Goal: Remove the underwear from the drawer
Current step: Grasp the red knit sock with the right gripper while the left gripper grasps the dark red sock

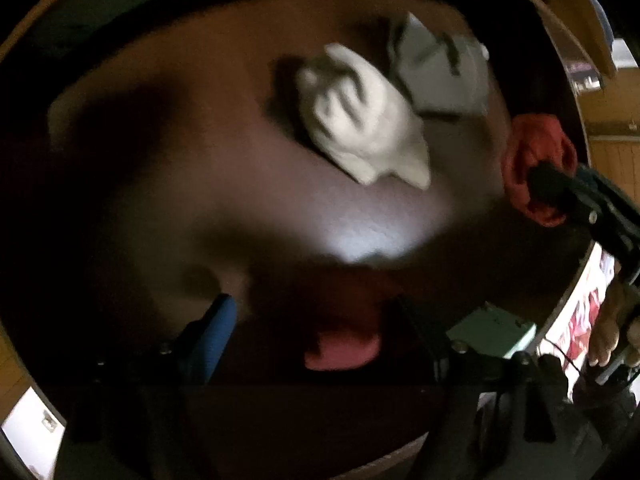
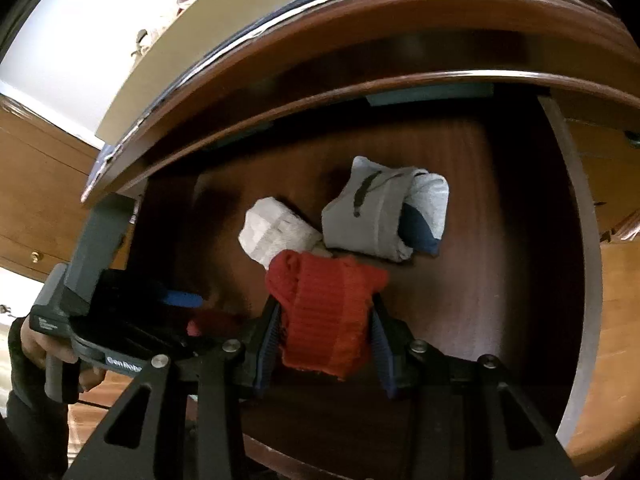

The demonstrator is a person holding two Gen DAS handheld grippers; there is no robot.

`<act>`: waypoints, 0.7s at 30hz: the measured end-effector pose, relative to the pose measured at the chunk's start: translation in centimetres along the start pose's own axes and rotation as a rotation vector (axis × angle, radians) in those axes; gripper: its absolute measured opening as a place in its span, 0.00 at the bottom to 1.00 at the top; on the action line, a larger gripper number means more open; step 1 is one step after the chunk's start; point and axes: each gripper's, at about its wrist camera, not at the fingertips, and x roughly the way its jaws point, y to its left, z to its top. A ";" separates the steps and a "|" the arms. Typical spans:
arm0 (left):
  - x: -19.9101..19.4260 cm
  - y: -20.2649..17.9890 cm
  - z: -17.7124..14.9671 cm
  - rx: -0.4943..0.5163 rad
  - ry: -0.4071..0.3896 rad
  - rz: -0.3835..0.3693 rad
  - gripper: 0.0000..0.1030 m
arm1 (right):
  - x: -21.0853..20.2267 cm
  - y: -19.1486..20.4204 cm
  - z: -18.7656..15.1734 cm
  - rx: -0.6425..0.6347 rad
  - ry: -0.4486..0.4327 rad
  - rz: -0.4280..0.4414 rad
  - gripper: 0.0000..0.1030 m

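I look down into an open wooden drawer (image 2: 500, 264). My right gripper (image 2: 325, 312) is shut on a red knitted piece of underwear (image 2: 324, 320), which bulges up between its blue-padded fingers just above the drawer floor. The left wrist view shows the same red piece (image 1: 532, 152) at the right, pinched by black fingers. A white folded piece (image 2: 276, 232) and a grey one (image 2: 368, 216) lie behind it. My left gripper (image 1: 312, 312) stands open over a small dark red piece (image 1: 344, 350), with a gap between that piece and the blue finger (image 1: 212, 336).
The dresser's rounded top edge (image 2: 360, 28) overhangs the drawer's back. The drawer's right wall (image 2: 576, 240) and front rim (image 2: 280, 452) bound the space. Bare drawer floor (image 1: 180, 200) spreads left of the clothes. A person's hand (image 2: 36, 344) grips the left tool's handle.
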 end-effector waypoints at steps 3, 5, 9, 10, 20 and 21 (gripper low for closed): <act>0.4 -0.6 0.4 0.013 0.039 0.015 0.75 | 0.2 -0.5 0.4 0.007 -0.003 0.016 0.43; 1.1 -0.7 0.5 0.006 0.061 0.002 0.70 | -0.6 -0.4 1.7 0.011 -0.004 0.026 0.43; 2.3 -0.5 0.6 -0.032 0.116 -0.102 0.60 | -1.1 -0.7 2.2 0.023 -0.012 0.035 0.43; 2.3 -0.8 0.5 -0.023 0.111 -0.114 0.57 | -1.1 -0.8 2.2 0.028 -0.015 0.037 0.43; 0.9 0.0 -1.5 -0.061 -0.050 -0.192 0.35 | -3.2 -1.9 1.5 0.089 -0.094 0.073 0.43; 0.4 0.4 -1.7 -0.070 -0.081 -0.191 0.35 | -3.5 -1.8 1.3 0.094 -0.113 0.083 0.43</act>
